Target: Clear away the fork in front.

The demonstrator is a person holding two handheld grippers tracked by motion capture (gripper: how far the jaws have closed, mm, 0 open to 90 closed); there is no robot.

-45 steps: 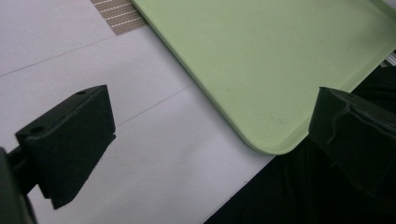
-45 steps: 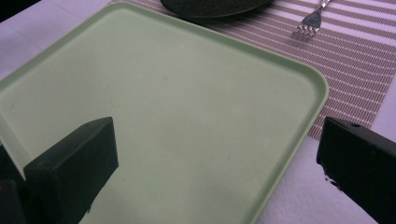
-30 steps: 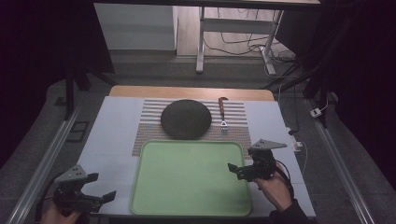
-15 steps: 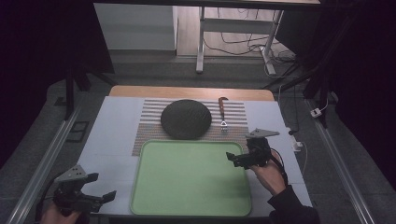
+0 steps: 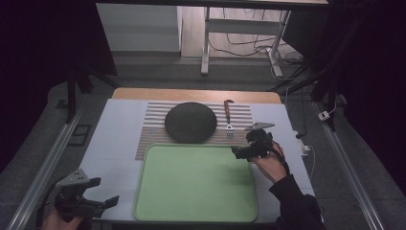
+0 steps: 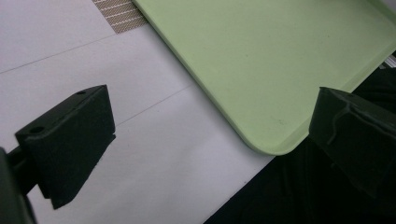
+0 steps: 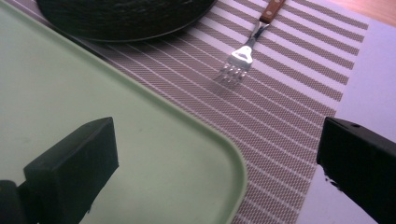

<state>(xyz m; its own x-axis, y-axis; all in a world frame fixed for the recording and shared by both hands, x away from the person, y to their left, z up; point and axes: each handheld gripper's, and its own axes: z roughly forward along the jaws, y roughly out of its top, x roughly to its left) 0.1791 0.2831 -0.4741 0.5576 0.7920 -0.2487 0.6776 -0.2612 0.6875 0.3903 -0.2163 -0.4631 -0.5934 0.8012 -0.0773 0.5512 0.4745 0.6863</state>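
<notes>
Fork with a wooden handle lies on a striped placemat at the far side of a white tabletop, tines toward the person, just right of a dark round plate that rests on the same mat. At the near left corner, the left hand-held gripper hangs over bare tabletop beside the near left corner of a pale green tray; its jaws stand wide apart and grasp nothing, as the left gripper view confirms, where the tray's rounded corner sits between the two black jaws. The tray lies in the middle, its far edge overlapping the placemat's near edge. To the right, a hand in a dark sleeve holds the right hand-held gripper over the tray's far right corner, near the fork's tines but apart from them; its jaws are likewise spread wide and empty. In the right gripper view the fork and plate lie beyond the tray rim. No brand, label or writing can be read on any item.
</notes>
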